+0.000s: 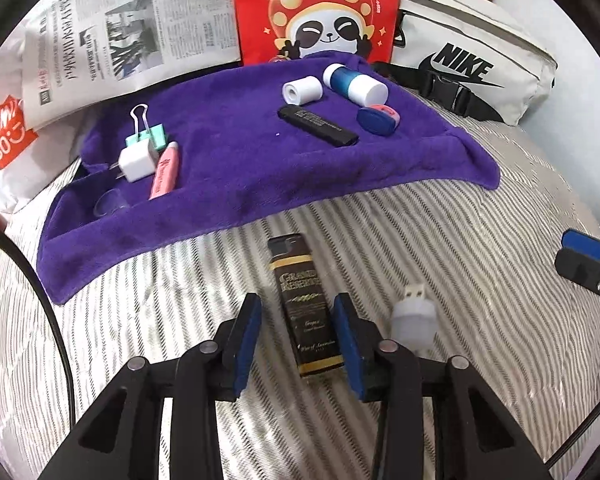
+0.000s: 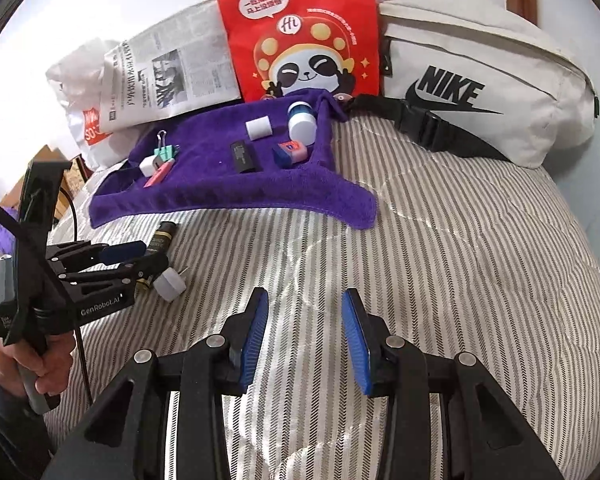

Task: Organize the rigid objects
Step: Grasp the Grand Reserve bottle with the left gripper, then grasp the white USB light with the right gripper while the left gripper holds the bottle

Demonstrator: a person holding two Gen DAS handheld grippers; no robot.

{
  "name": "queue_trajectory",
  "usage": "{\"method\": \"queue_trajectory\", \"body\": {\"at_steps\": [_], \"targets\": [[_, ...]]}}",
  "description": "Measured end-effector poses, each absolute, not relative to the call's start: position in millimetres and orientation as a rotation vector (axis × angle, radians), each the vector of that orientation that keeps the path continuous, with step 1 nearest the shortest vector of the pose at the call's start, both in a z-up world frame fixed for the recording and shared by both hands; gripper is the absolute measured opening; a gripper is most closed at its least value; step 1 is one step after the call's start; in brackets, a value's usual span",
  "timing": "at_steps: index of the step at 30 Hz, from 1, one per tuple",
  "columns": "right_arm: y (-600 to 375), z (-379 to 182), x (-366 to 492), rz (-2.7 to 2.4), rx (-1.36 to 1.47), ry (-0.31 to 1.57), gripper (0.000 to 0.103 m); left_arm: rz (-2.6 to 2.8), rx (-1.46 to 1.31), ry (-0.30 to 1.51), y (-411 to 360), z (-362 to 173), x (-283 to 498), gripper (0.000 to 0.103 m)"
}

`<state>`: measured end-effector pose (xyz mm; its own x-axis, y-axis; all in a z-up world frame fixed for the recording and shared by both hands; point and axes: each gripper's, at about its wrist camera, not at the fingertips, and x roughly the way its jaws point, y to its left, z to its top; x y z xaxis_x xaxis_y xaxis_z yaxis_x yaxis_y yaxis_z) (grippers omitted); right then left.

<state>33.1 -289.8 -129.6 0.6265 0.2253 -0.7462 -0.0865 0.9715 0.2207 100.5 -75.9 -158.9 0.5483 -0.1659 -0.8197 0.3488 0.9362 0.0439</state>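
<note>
Left tongs (image 1: 298, 304) stand apart around a black-and-gold rectangular lighter (image 1: 300, 276); the pad at 3 o'clock is against it or nearly so, and the pad at 9 o'clock is clear of it, so it is not clamped. Right tongs (image 2: 306, 296) are also apart, with only the bed below them.

The grey-and-white striped quilted bed cover (image 1: 480, 260) carries everything. At 12 o'clock from the left tongs lies a purple plush towel (image 1: 240, 176). Beyond it, at 1 o'clock, rests a cream fabric waist bag (image 1: 480, 32), and a red paper bag with a panda print (image 1: 316, 4) stands at 12 o'clock.

On the towel a white-and-blue plastic cylinder (image 1: 354, 82) and a black flat stick (image 1: 318, 125) lie at 1 o'clock, and a white cube charger (image 1: 136, 160) lies at 10 o'clock. Just beside the lighter, at 3 o'clock, lies a small translucent white USB plug (image 1: 414, 316).
</note>
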Motion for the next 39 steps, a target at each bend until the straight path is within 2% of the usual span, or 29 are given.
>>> {"method": "queue_trajectory", "body": {"at_steps": [5, 8, 10, 26, 30, 39], "targets": [[-290.1, -136.8, 36.4, 0.183, 0.177, 0.896, 0.038, -0.309, 0.2, 0.938, -72.9, -160.3, 104.3, 0.037], [-289.7, -140.8, 37.2, 0.187, 0.175, 0.905, 0.038, -0.321, 0.2, 0.933, -78.0, -161.4, 108.4, 0.024], [-289.0, -143.0, 38.2, 0.186, 0.174, 0.913, 0.038, -0.313, 0.204, 0.944, -79.5, -161.3, 109.7, 0.023], [-253.5, -145.4, 41.6, 0.29, 0.146, 0.914, 0.038, -0.312, 0.205, 0.922, -59.6, -155.2, 98.4, 0.023], [-240.8, -145.1, 41.4, 0.329, 0.124, 0.912, 0.038, -0.223, 0.259, 0.915, -44.4, -153.5, 98.7, 0.023], [-203.3, -148.8, 47.6, 0.476, 0.087, 0.904, 0.038, -0.196, 0.187, 0.891, 5.8, -156.4, 93.2, 0.023]]}}
